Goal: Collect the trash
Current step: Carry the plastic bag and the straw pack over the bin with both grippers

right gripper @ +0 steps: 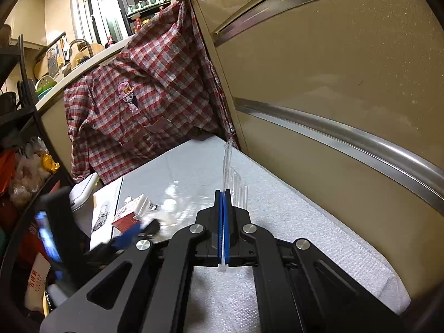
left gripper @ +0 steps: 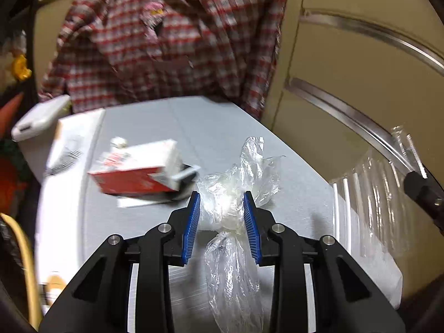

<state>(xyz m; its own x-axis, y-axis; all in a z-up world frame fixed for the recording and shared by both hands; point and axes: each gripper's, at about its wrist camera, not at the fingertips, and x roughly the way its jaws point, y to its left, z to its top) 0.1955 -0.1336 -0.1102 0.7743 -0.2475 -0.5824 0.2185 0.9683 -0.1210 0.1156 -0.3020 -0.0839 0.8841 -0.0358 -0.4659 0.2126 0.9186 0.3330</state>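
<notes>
Between left gripper (left gripper: 222, 202) jaws, crinkly clear plastic bag (left gripper: 236, 194) clenched; right gripper (right gripper: 223, 194) pinches transparent sheet (right gripper: 226, 163).

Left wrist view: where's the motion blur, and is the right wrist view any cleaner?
Left wrist view: red carton and checked shirt are smeared, while the crumpled plastic bag between the fingers stays sharp. Right wrist view: mostly crisp, fisheye bends the cabinet rails, and only the left gripper at lower left is blurred.

Red-and-white checked shirt (left gripper: 166, 41), red-and-white carton (left gripper: 136, 172)
</notes>
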